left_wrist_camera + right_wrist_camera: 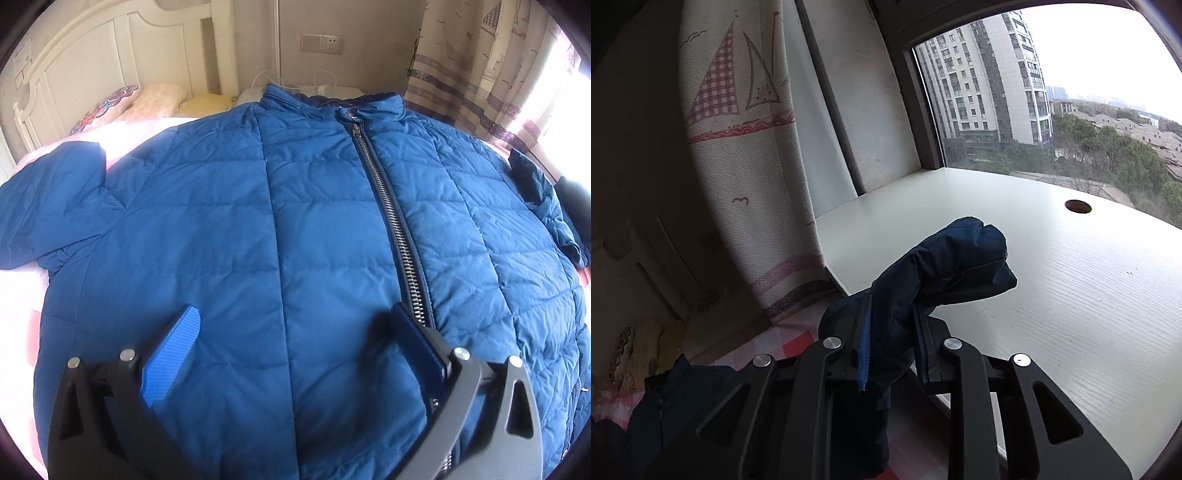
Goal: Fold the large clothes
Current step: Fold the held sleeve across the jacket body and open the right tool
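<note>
Left wrist view looks down over a blue quilted jacket (pixel 295 221) spread front-up on a bed with pink bedding (pixel 22 332), its silver zipper (pixel 391 221) done up to the collar at the far end. The left gripper (pixel 295 325) hangs over the near hem with its jaws wide apart and nothing between them. Beyond the jacket stand a white headboard (pixel 85 74), pillows (pixel 147 101), a wall socket (pixel 321 43) and a sailboat-print curtain (pixel 472 62) at far right. Right wrist view faces a window (pixel 1052 96) with a tower block outside, above a pale desktop (pixel 1071 280) with a round cable hole (pixel 1078 206). The right gripper (pixel 892 332) is clamped on the jacket's sleeve (pixel 945 269), whose cuff end juts up past the fingertips over the desktop's near edge.
</note>
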Demonstrator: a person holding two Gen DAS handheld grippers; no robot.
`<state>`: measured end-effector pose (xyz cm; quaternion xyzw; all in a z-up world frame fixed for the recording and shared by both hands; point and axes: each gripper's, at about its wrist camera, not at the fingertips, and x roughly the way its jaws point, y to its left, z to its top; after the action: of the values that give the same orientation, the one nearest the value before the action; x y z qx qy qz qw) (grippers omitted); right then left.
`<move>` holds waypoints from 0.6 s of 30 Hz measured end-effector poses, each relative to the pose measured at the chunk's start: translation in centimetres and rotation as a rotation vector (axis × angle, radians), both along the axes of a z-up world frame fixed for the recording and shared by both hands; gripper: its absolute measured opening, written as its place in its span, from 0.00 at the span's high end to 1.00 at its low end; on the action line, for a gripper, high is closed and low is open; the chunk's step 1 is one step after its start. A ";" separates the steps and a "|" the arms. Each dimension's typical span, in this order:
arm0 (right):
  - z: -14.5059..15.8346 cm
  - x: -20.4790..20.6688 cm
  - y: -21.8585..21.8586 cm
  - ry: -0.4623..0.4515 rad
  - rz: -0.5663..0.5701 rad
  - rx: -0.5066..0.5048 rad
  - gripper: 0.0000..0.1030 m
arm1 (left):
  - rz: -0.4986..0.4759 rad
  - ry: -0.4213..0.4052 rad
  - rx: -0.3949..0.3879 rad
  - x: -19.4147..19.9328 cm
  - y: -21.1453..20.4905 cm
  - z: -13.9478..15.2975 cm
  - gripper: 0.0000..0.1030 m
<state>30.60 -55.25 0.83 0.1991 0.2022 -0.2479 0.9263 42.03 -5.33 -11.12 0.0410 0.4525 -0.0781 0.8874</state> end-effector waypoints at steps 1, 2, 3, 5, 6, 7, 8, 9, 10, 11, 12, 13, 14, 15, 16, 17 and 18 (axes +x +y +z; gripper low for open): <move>0.9 0.5 3.0 -0.019 0.067 -0.044 0.78 | 0.000 0.000 -0.001 0.0 0.0 0.0 0.01; 1.6 1.2 6.5 -0.030 0.150 -0.085 0.78 | 0.001 0.000 -0.003 0.0 0.0 0.0 0.01; 2.0 2.0 9.6 -0.029 0.235 -0.115 0.78 | 0.001 -0.001 -0.006 -0.1 0.1 0.0 0.01; 2.0 3.3 15.7 -0.009 0.411 -0.122 0.78 | 0.001 -0.002 -0.012 -0.1 0.1 0.1 0.01; 1.6 3.9 18.2 0.010 0.505 -0.102 0.77 | 0.001 -0.002 -0.016 0.0 0.2 0.1 0.01; 1.2 4.3 20.4 0.023 0.592 -0.081 0.54 | -0.001 -0.003 -0.019 0.0 0.2 0.1 0.01; 0.8 4.2 21.7 0.019 0.643 -0.066 0.36 | -0.002 -0.003 -0.022 0.0 0.3 0.1 0.01; 0.5 3.6 22.6 -0.010 0.641 -0.068 0.13 | -0.003 -0.004 -0.028 0.0 0.3 0.1 0.01; 0.2 2.7 22.8 -0.034 0.599 -0.085 0.12 | -0.004 -0.005 -0.036 0.0 0.4 0.2 0.02; -0.3 1.9 22.8 -0.032 0.547 -0.099 0.12 | -0.005 -0.006 -0.044 -0.1 0.6 0.2 0.02; -1.0 1.2 22.2 -0.025 0.508 -0.087 0.12 | -0.004 -0.007 -0.054 -0.1 0.7 0.2 0.02; -2.0 0.5 21.4 -0.015 0.470 -0.048 0.12 | -0.003 -0.009 -0.064 -0.1 0.9 0.3 0.02; -3.4 -0.4 20.8 0.005 0.427 0.006 0.12 | -0.003 -0.009 -0.073 -0.1 1.0 0.3 0.02; -4.7 -1.0 20.0 0.032 0.399 0.057 0.12 | -0.001 -0.008 -0.081 -0.1 1.0 0.3 0.02; -6.1 -1.5 19.5 0.060 0.378 0.090 0.12 | 0.004 -0.004 -0.086 0.0 1.0 0.4 0.02; -7.4 -1.6 19.0 0.088 0.351 0.097 0.13 | 0.015 0.009 -0.097 0.3 1.1 0.6 0.02; -8.6 -1.8 18.7 0.112 0.323 0.091 0.13 | 0.029 0.030 -0.152 0.7 1.2 0.9 0.02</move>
<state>28.79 -36.50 -7.74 0.1917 0.2938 -0.0972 0.9314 42.73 -4.12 -10.19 -0.0341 0.4590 -0.1001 0.8821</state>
